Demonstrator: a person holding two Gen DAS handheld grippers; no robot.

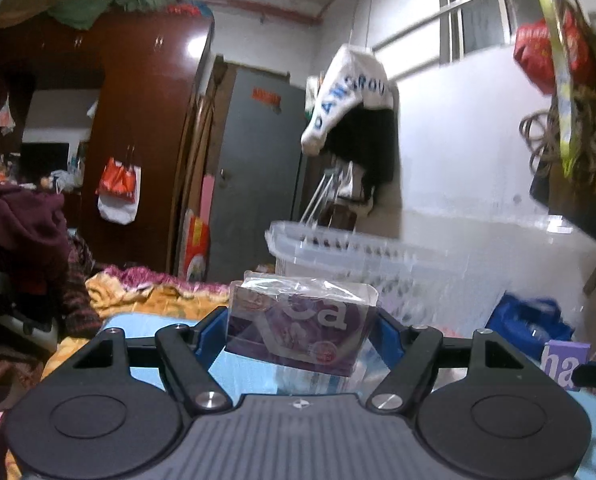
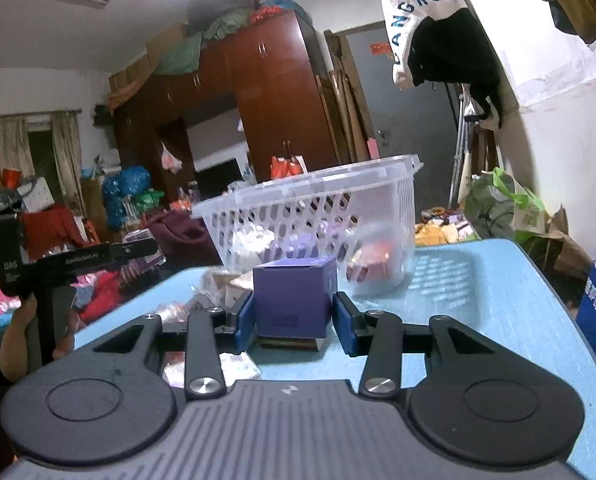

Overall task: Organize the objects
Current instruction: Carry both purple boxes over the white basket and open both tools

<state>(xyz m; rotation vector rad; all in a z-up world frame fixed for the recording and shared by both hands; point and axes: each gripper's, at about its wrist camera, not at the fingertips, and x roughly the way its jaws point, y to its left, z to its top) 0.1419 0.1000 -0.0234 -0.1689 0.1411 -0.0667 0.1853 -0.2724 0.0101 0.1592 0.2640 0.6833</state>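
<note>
Two packages are in hand at once, so the sorting stands at its carrying stage. The left hand-held gripper [image 1: 300, 326] clamps a purple packet wrapped in clear film [image 1: 300, 320], held up off the blue bench [image 1: 146, 330] with the white slotted basket [image 1: 358, 256] just beyond it. The right hand-held gripper [image 2: 294, 316] has its blue pads against the sides of a small purple box [image 2: 294, 296], which seems to sit low over the bench, near the basket [image 2: 314, 208] that already holds several items. By my reading, the step is loading the basket. Next, each package needs lifting over the rim, one hand at a time so the two tools do not meet, and release only once it is inside. More wrapped items [image 2: 218, 284] lie on the bench to the box's left.
</note>
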